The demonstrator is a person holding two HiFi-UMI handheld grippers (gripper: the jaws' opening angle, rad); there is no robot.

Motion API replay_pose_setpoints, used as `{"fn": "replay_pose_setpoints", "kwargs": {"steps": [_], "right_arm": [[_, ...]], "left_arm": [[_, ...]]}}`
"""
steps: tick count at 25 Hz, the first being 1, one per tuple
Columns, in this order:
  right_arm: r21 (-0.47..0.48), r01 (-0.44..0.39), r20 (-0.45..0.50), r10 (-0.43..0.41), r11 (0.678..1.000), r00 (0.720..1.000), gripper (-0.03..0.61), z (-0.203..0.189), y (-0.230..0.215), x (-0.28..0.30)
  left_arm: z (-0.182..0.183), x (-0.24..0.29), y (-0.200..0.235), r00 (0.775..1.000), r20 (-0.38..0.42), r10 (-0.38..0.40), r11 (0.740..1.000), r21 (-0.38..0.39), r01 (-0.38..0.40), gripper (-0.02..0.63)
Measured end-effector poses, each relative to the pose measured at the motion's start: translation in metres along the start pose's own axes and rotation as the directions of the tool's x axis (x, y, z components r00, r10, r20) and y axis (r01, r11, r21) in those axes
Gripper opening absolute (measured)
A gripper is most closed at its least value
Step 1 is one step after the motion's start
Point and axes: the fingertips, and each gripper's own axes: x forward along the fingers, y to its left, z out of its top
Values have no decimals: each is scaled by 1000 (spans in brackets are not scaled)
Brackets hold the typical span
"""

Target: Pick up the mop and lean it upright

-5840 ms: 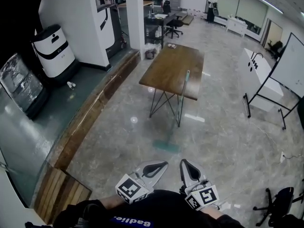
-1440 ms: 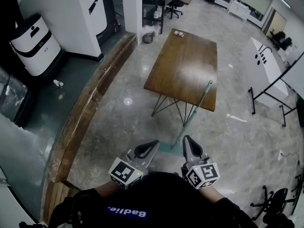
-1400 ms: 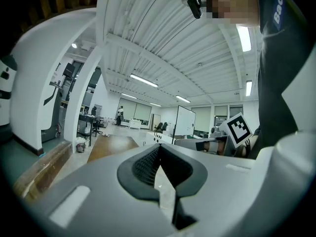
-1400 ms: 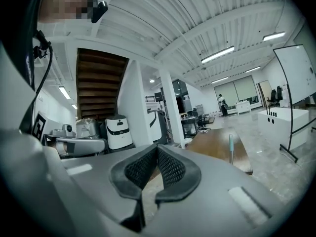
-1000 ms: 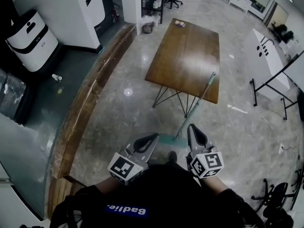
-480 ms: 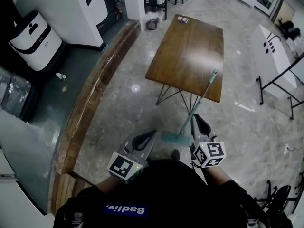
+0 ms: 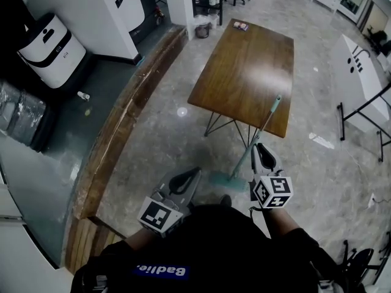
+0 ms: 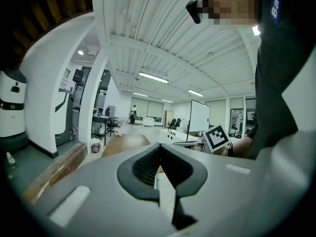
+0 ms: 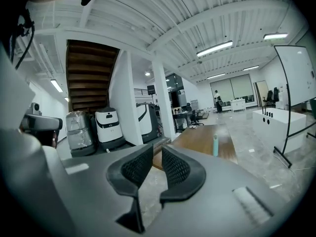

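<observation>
A mop with a teal handle (image 7: 261, 130) leans against the near right corner of the wooden table (image 7: 244, 66). Its flat teal head (image 7: 221, 178) rests on the floor. In the right gripper view only the handle's top (image 9: 215, 145) shows, at the table edge. My right gripper (image 7: 261, 152) hovers just right of the lower handle. Its jaws have just been opening, and a narrow gap (image 9: 153, 157) now stands between them with nothing in it. My left gripper (image 7: 187, 179) is shut and empty, left of the mop head, with its pads meeting at the tip (image 8: 158, 149).
A raised wooden step (image 7: 119, 136) runs along the left. A white robot unit (image 7: 52, 41) and a white pillar stand beyond it. On the right are a white counter (image 7: 360, 63) and a whiteboard stand (image 7: 372, 118). Small items (image 7: 241, 26) lie at the table's far end.
The person has walked closer to the table. My right gripper has moved forward to beside the mop handle, and its jaws have parted a little. The left gripper has crept forward.
</observation>
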Motion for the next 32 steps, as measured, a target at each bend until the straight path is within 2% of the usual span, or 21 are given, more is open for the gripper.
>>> {"fn": "replay_pose_setpoints", "kwargs": {"steps": [14,32], "right_arm": [[20,17,-57,-16,1000,998,103,-15,-56,28],[11,33,-133,-31,999,991,181,-42,-102,71]], "left_arm": [[-2,19,-9,998,-24,65,998,1,-65,20],[-6,10,-11,984,-34,176,984,4,-176,20]]}}
